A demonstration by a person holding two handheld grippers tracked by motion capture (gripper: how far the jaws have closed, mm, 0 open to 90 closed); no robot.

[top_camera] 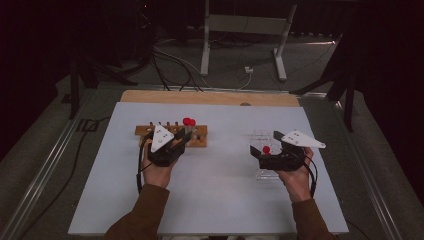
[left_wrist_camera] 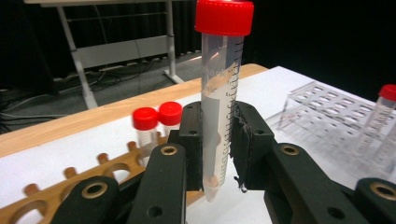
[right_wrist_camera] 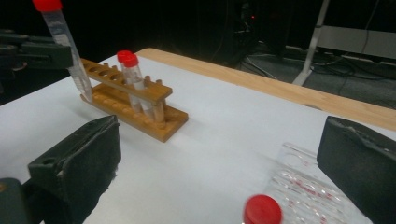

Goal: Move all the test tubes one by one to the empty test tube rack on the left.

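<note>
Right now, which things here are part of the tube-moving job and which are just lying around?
In the job:
- left gripper, shut on a red-capped tube
- wooden rack with two capped tubes
- clear plastic rack holding a tube
- right gripper, jaws open, nothing between them

Lying about:
- metal stand beyond the table
- floor cables

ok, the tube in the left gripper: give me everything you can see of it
The tube is clear plastic with a red screw cap, printed graduation marks down one side and a tapered tip. It looks empty. It stands nearly upright, clamped at its lower half between the left gripper's black padded fingers, cap well above them, tip poking out below. In the right gripper view its tip hangs at the wooden rack's near end, whether touching is unclear.
</note>
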